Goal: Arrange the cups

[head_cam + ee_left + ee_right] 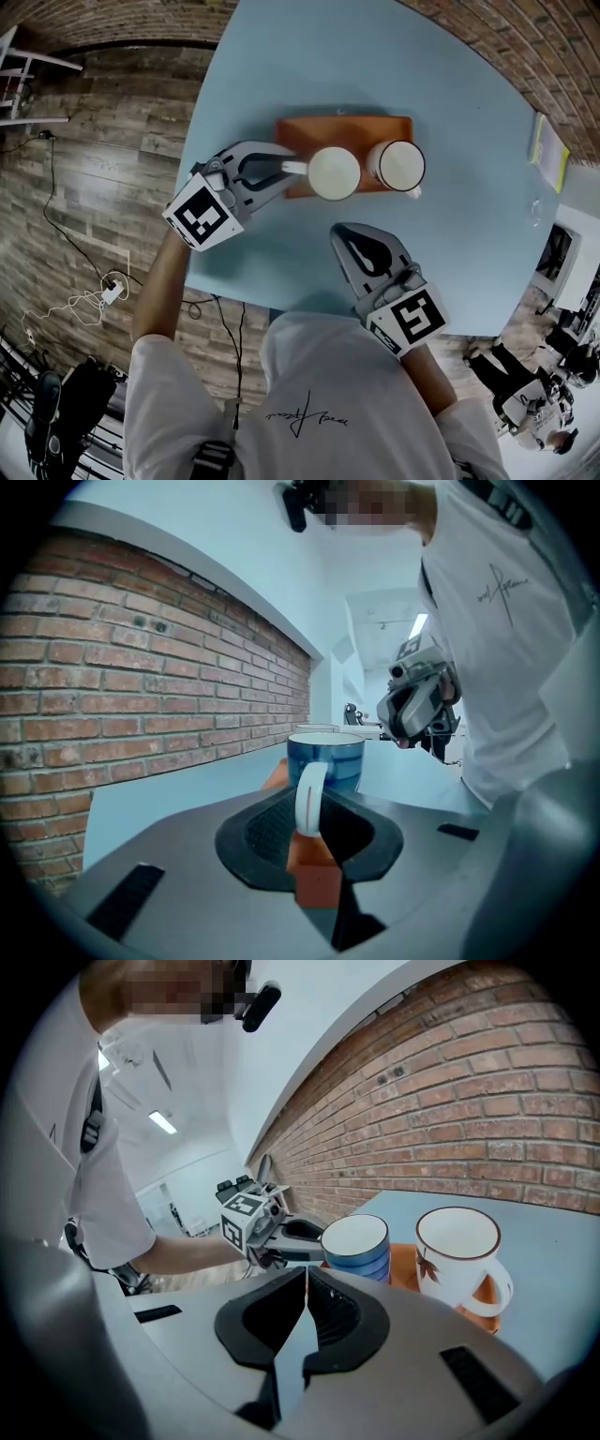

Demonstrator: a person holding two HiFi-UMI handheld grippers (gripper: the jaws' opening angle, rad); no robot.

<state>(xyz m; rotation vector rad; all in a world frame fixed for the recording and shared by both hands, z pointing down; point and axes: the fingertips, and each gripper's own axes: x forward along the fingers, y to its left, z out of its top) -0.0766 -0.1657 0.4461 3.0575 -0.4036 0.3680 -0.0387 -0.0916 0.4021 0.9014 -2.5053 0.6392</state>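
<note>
A blue cup with a white inside stands at the left end of an orange tray. A white cup with a red rim stands to its right on the same tray. My left gripper reaches in from the left and is shut on the blue cup's white handle, with the blue cup upright just beyond the jaws. My right gripper is over the table in front of the tray, shut and holding nothing. From the right gripper view both the blue cup and the white cup show beyond its jaws.
The light blue table has its front edge close to the person's body. A greenish booklet lies near the table's right edge. Cables and a power strip lie on the wooden floor to the left. A brick wall runs behind.
</note>
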